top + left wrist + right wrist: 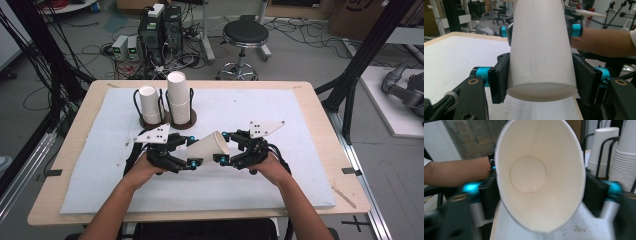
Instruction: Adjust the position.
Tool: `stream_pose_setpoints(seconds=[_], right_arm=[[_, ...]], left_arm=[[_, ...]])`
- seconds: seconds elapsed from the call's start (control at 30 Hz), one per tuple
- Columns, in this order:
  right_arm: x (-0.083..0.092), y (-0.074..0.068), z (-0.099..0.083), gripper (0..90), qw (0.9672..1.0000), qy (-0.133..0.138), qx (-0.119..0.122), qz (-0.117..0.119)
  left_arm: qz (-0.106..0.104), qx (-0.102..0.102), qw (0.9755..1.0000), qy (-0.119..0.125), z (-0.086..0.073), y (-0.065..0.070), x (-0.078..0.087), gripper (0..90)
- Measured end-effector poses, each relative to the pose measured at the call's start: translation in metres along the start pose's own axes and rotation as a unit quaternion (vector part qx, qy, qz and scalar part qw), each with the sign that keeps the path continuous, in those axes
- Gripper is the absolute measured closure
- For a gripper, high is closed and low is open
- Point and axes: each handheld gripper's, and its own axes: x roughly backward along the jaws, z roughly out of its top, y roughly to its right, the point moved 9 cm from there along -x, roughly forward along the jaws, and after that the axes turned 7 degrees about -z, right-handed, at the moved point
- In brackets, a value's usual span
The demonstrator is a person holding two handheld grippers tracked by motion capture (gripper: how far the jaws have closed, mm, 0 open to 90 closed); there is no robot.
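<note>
Between my two hands, over the middle of the white mat (pixel 100 165), hangs one white paper cup (pixel 210 146); it lies on its side, up off the tabletop (pixel 70 107); its small closed end points to my left tongs (pixel 181 150) and its wide open mouth points to my right tongs (pixel 231 148). My left tongs are clamped on the cup near its bottom; in the left gripper view both black pads press flat on its sides. My right tongs sit on either side of the cup's rim; in the right gripper view the mouth looks squashed into a tall oval, so they are clamped on it too. Behind the cup, near the far edge of the mat, stand two stacks of cups (pixel 178 95) in wire holders (pixel 165 120); they are near my left tongs but not touching. Open mat spreads out toward me and to my right; the mat's edges are well apart from the cup.
</note>
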Motion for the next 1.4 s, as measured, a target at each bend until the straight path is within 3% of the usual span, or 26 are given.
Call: stream_pose_setpoints(seconds=[0.13, 0.23, 0.33, 0.43, 0.5, 0.67, 0.8, 0.9, 1.07, 1.13, 1.2, 1.3, 1.4], right_arm=[[0.002, 0.000, 0.000, 35.5, 0.9999, 0.000, 0.010, 0.005], [0.003, 0.000, 0.000, 36.9, 0.9999, -0.005, 0.014, 0.006], [0.003, 0.000, -0.002, 37.7, 0.9999, -0.010, 0.013, 0.006], [0.002, -0.001, -0.002, 38.8, 0.9997, -0.014, 0.016, 0.010], [0.002, -0.001, -0.002, 39.4, 0.9997, -0.018, 0.015, 0.010], [0.002, -0.004, 0.001, 40.0, 0.9997, -0.013, 0.013, 0.017], [0.002, -0.004, 0.002, 32.8, 0.9999, -0.006, 0.002, 0.015], [0.000, -0.002, 0.005, 18.8, 0.9999, 0.006, -0.008, 0.002], [-0.001, -0.001, 0.005, 18.8, 0.9998, 0.009, -0.017, -0.003], [-0.002, -0.002, 0.004, 22.8, 0.9999, 0.007, -0.013, -0.001], [-0.001, -0.003, 0.004, 34.2, 0.9999, 0.012, -0.004, 0.010], [0.000, -0.004, 0.005, 36.3, 0.9999, 0.011, 0.002, 0.013], [0.001, -0.004, 0.004, 37.6, 0.9999, 0.007, 0.005, 0.012]], left_arm=[[0.001, 0.005, 0.9999, -0.012, -0.003, 0.000, -0.003, 36.4], [0.017, 0.018, 0.9996, -0.016, -0.004, -0.003, -0.004, 30.4], [0.024, 0.017, 0.9994, -0.016, -0.004, -0.004, -0.003, 26.4], [0.019, 0.008, 0.9996, -0.022, -0.005, -0.003, -0.004, 28.2], [0.007, -0.001, 0.9996, -0.028, -0.006, 0.000, -0.006, 35.7], [-0.003, -0.002, 0.9994, -0.035, -0.009, 0.002, -0.010, 37.3], [-0.001, -0.001, 0.9997, -0.026, -0.006, 0.002, -0.008, 37.1], [0.001, -0.001, 0.9999, -0.015, -0.004, 0.001, -0.006, 37.1], [-0.001, -0.002, 1.0000, 0.002, 0.000, 0.000, -0.006, 37.1], [-0.001, 0.000, 1.0000, 0.001, -0.001, 0.001, -0.007, 37.0], [-0.002, -0.002, 1.0000, -0.006, -0.003, 0.000, -0.008, 37.1], [0.001, 0.000, 0.9999, -0.011, -0.004, 0.001, -0.010, 36.4], [0.017, 0.005, 0.9997, -0.017, -0.003, 0.000, -0.011, 32.4]])
